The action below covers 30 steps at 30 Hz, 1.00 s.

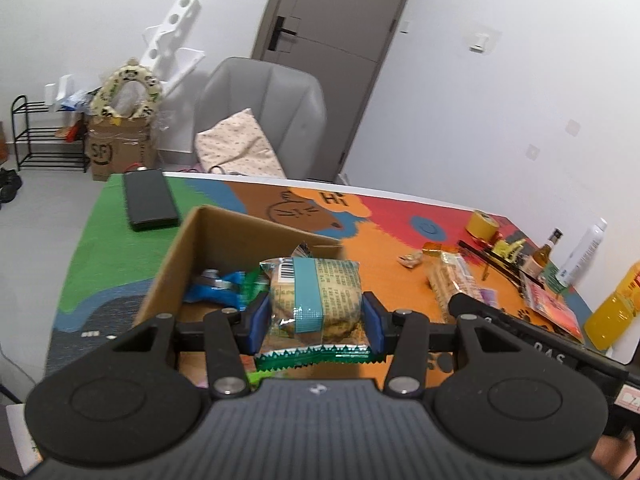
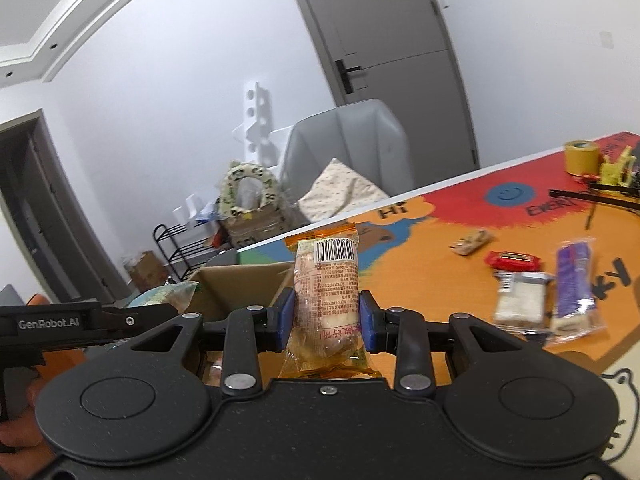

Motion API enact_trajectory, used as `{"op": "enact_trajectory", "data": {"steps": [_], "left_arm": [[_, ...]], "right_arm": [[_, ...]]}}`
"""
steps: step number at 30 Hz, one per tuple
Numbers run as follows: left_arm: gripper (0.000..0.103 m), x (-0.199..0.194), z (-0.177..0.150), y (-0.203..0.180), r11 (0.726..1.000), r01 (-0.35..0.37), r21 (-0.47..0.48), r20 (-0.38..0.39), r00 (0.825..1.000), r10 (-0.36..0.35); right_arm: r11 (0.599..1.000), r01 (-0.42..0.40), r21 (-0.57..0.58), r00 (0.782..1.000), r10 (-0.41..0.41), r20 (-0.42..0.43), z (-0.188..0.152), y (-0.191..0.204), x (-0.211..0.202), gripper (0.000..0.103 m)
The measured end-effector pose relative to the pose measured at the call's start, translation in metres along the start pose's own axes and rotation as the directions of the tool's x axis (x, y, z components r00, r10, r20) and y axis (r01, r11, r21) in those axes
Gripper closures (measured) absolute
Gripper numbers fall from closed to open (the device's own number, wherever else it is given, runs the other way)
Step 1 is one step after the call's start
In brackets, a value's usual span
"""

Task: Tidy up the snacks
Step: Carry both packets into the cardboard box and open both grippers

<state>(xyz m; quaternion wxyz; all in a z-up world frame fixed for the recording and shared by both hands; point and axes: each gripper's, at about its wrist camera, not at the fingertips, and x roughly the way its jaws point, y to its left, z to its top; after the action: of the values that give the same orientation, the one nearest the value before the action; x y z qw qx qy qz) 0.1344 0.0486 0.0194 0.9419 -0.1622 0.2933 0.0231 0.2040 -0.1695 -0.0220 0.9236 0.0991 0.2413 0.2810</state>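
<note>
the left tongs (image 1: 316, 318) pinch a green-wrapped snack (image 1: 314, 300) between their blue pads (image 1: 258, 322), holding it over the near part of the open cardboard box (image 1: 188, 248), which stands on the colourful surface (image 1: 384, 256) toward its left side. inside the box lie a blue packet (image 1: 216, 286) and a bit of green wrapper beside it. the right tongs (image 2: 326, 316) pinch an orange-wrapped snack (image 2: 326, 292) upright, barcode uppermost, just right of the same box (image 2: 236, 284), whose open top shows in the right wrist view with the other tool's black body reaching in from the left. on the surface (image 2: 420, 276) to the right of that held snack lie more snacks: a small red packet (image 2: 512, 260), a clear-wrapped white bar (image 2: 518, 298) just below it, and a purple-wrapped bar (image 2: 574, 292) beside that, close to the near edge. a small tan wrapped piece (image 2: 470, 241) sits a little farther in. toward the far right corner stand a roll of yellow tape (image 2: 581, 156) and a yellow toy (image 2: 616, 168) near black sticks. in the left wrist view a dark flat case (image 1: 149, 200) lies at the far left corner, and along the right edge stand a small amber bottle (image 1: 542, 254), a white bottle (image 1: 582, 254) and an orange drink bottle (image 1: 618, 304). a grey chair (image 1: 264, 116) with a cushion stands behind the far edge.
</note>
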Motion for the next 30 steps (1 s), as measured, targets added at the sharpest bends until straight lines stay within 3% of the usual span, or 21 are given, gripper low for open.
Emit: {"op": "enact_trajectory", "data": {"steps": [15,25,26,30], "left_arm": [[0.054,0.004,-0.002,0.052,0.995,-0.068,-0.078,-0.037,0.997,0.065],[0.032,-0.006,0.0,0.062,0.991,-0.081,-0.102,-0.005,0.997,0.081],[0.032,-0.006,0.0,0.062,0.992,-0.079,-0.098,-0.004,0.997,0.079],[0.025,-0.006,-0.001,0.063,0.993,-0.084,-0.088,-0.001,0.996,0.084]], "right_arm": [[0.996,-0.076,-0.056,0.996,0.073,-0.056,0.0,0.045,0.028,0.071],[0.994,-0.078,-0.078,0.992,0.07,-0.101,-0.005,0.067,0.038,0.07],[0.994,-0.077,-0.08,0.992,0.068,-0.108,-0.005,0.068,0.039,0.069],[0.994,-0.071,-0.084,0.992,0.062,-0.107,-0.005,0.072,0.038,0.044]]}}
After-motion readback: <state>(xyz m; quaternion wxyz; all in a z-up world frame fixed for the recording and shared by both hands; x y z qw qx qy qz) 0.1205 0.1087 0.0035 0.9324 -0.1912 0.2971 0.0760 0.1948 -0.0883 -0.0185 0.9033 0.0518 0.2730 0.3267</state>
